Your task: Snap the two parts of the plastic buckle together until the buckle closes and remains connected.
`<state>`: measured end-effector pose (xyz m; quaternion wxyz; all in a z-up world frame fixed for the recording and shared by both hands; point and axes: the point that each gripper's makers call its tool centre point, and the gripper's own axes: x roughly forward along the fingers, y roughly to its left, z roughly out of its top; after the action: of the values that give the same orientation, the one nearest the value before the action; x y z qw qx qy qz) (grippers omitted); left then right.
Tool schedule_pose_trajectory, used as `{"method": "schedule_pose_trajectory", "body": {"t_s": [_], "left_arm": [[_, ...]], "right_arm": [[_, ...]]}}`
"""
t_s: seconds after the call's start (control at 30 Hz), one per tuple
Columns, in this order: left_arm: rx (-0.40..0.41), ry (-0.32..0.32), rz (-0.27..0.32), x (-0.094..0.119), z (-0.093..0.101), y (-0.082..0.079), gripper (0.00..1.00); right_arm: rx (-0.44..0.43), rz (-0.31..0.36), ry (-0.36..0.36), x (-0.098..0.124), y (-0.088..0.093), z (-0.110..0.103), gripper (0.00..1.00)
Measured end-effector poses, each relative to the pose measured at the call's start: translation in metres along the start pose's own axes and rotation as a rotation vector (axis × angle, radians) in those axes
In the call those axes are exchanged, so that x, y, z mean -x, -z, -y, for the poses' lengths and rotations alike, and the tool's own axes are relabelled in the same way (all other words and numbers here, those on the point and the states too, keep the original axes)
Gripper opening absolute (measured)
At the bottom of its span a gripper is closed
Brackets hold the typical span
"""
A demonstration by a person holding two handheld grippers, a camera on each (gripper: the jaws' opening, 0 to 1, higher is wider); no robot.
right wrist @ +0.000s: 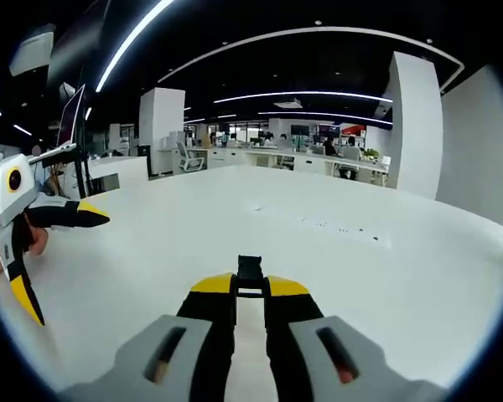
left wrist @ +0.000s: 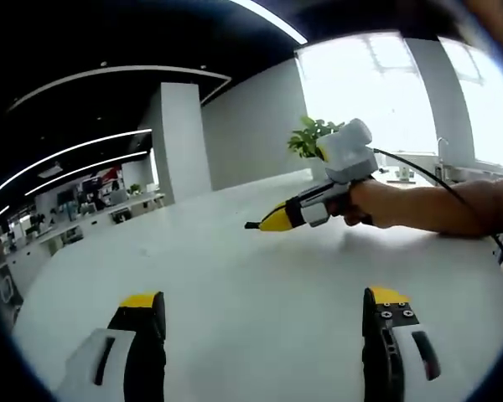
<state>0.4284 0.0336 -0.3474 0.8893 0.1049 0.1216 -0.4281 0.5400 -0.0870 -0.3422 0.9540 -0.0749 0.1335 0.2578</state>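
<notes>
- In the left gripper view, the left gripper (left wrist: 264,314) rises from 6 o'clock with its two yellow-tipped jaws spread wide apart and nothing between them, only bare white table (left wrist: 235,268).
- At about 2 o'clock in that view, a person's hand (left wrist: 377,203) holds the right gripper (left wrist: 253,224) above the table, its yellow tip pointing toward 9 o'clock; a black cable (left wrist: 427,176) trails from it toward 3 o'clock.
- In the right gripper view, the right gripper's jaws rise from 6 o'clock pressed close together, clamped on one small black buckle part (right wrist: 250,274) that sticks out just past the yellow tips at the picture's middle.
- One buckle piece can be counted; whether it is a single half or something more cannot be told at this size.
- At 9 o'clock in the right gripper view, the left gripper shows with jaws splayed, one tip toward 3 o'clock and one toward 6 o'clock.
- A few tiny dark specks (right wrist: 335,224) lie on the table at about 1 o'clock, too small to identify.
- Around: one potted plant (left wrist: 308,136) at 1 o'clock in the left gripper view near a bright window (left wrist: 377,92), a white pillar (right wrist: 415,126), a row of desks (right wrist: 302,161) far off, and a monitor (right wrist: 71,117) at 10 o'clock.
- Nothing stands between the two grippers.
</notes>
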Motion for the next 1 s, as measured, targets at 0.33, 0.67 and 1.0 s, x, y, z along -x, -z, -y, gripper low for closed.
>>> {"method": "schedule_pose_trajectory", "body": {"t_s": [0.33,0.67,1.0], "left_arm": [[-0.007,0.004,-0.008,-0.006,-0.01,0.001,1.0],[-0.021,0.015,-0.009,-0.004,-0.003,0.003,1.0],[-0.031,0.015,-0.021,-0.003,0.002,0.006,1.0]], "right_arm": [[0.0,-0.01,0.018,-0.011,0.0,0.005,0.11],[0.0,-0.021,0.044,-0.017,-0.002,0.02,0.11],[-0.003,-0.012,0.041,-0.042,-0.013,0.027,0.11]]}}
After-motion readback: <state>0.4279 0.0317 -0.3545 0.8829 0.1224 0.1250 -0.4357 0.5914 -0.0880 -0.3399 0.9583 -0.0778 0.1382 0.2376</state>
